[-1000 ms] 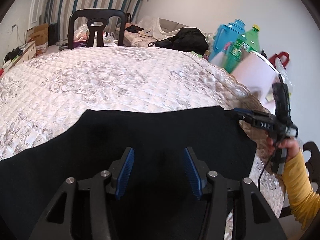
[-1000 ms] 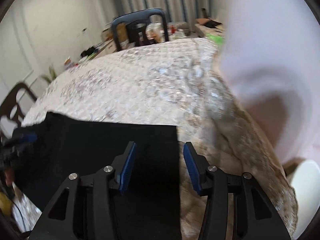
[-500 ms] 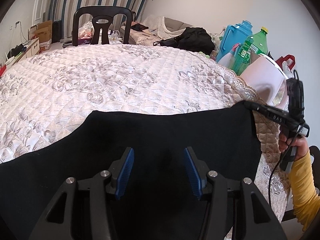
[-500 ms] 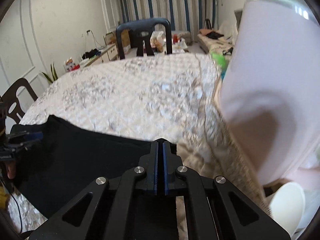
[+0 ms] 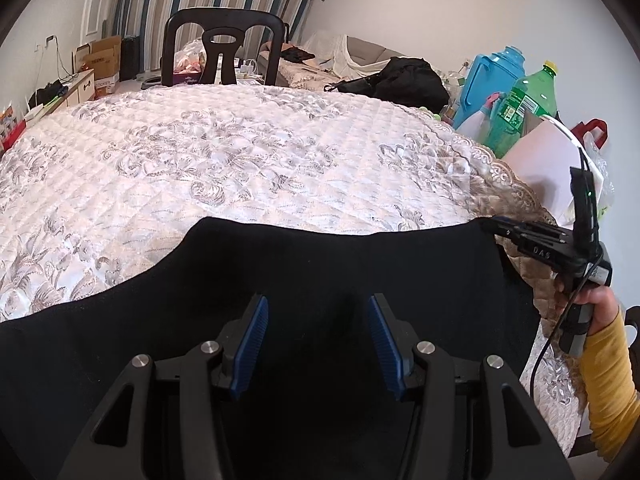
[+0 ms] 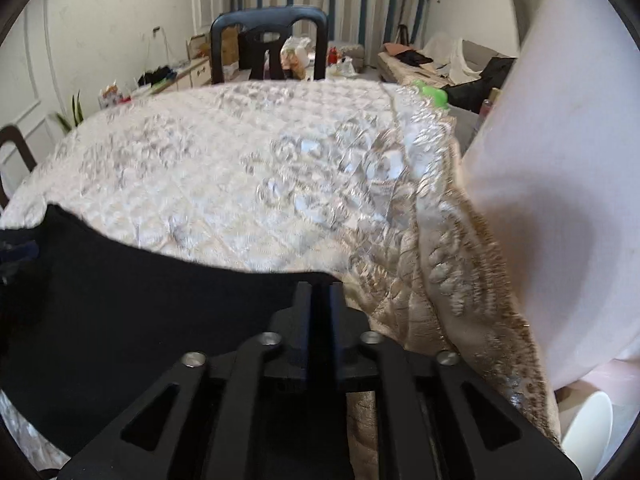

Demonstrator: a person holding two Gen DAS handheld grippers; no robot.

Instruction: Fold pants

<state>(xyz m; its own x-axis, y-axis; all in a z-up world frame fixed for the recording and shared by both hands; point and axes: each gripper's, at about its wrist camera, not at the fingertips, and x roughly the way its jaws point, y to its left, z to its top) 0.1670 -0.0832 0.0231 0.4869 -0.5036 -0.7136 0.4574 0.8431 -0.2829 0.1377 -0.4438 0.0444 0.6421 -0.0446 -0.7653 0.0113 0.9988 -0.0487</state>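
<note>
Black pants lie spread on the quilted white tablecloth, along the table's near edge. My left gripper is open and hovers over the middle of the pants, holding nothing. My right gripper is shut on the right corner of the pants. In the left wrist view the right gripper pinches that corner at the table's right edge, held by a hand in a yellow sleeve.
A black chair stands at the far side of the table. A blue jug, a green bottle and a large white bag stand close to the right edge. A second dark chair is at the left.
My right gripper went from open over the pants' corner to shut on it. It then drew the corner right and forward. The left gripper stayed open over the pants.
</note>
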